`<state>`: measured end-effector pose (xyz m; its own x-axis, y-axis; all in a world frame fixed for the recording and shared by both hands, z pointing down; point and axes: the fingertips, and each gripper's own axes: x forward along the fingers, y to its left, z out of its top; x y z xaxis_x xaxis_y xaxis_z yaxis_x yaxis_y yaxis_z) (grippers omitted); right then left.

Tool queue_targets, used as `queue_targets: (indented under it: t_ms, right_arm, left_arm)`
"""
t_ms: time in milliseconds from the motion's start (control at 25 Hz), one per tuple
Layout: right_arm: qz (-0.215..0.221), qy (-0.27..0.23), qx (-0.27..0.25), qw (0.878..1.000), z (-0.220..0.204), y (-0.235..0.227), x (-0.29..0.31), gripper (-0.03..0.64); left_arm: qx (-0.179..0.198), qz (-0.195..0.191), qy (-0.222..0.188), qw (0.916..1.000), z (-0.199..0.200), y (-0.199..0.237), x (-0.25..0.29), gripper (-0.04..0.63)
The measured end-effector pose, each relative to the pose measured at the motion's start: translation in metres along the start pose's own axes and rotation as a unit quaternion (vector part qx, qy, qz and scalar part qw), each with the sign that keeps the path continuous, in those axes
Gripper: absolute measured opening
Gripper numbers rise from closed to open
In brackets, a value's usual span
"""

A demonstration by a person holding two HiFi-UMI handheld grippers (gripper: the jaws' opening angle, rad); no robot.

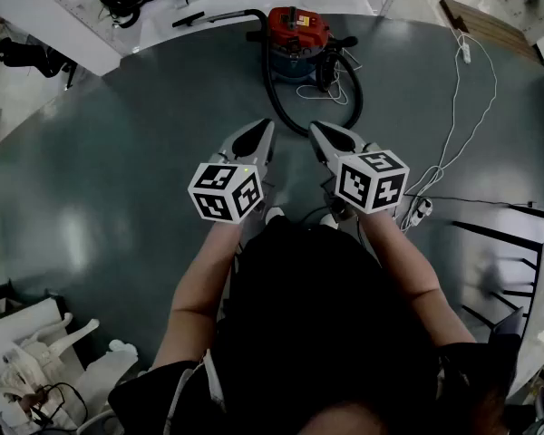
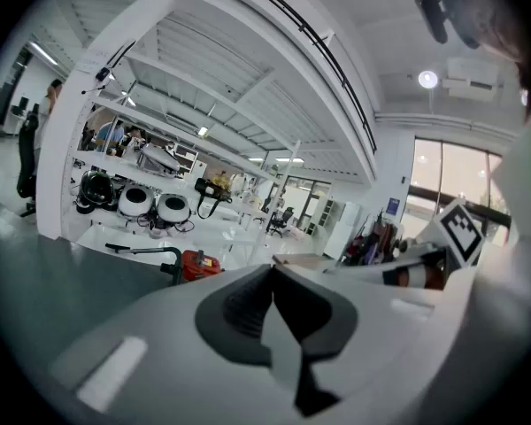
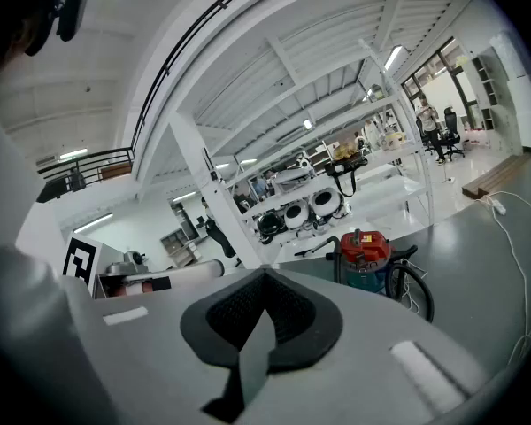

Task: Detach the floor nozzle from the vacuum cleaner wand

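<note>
Your left hand-held gripper and right hand-held gripper are both closed tight with nothing in them. They sit side by side, well apart from the red vacuum cleaner. Its wand lies just left of it.

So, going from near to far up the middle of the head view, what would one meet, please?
Left gripper and right gripper abreast → vacuum cleaner → white platform.
</note>
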<state>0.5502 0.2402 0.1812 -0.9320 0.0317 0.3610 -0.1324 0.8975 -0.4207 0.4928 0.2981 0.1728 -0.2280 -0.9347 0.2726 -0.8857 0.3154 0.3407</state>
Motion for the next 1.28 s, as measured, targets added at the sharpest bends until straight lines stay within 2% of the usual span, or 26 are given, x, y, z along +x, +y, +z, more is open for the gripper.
queue_targets:
  t_ms: [360, 520, 680, 1080, 1280]
  right_arm:
    - [-0.006, 0.003, 0.010, 1.000, -0.001, 0.011, 0.020, -0.006]
    - [-0.001, -0.004, 0.041, 0.999, -0.002, 0.016, 0.031, -0.005]
    - [0.012, -0.010, 0.040, 0.999, -0.003, 0.031, 0.045, -0.005]
    - [0.018, 0.014, 0.056, 0.998, -0.019, 0.053, 0.089, -0.005]
    - [0.026, 0.023, 0.049, 0.998, -0.020, 0.058, 0.104, -0.005]
  left_arm:
    - [-0.003, -0.005, 0.001, 1.0000, 0.006, 0.023, -0.008, 0.011]
    - [-0.007, -0.005, 0.003, 1.0000, 0.006, 0.039, -0.014, 0.011]
    - [-0.007, -0.006, 0.008, 0.9999, 0.005, 0.057, -0.027, 0.011]
    - [-0.021, 0.008, 0.033, 0.9992, -0.012, 0.117, -0.054, 0.011]
    - [-0.030, 0.023, 0.023, 0.9990, -0.010, 0.136, -0.059, 0.011]
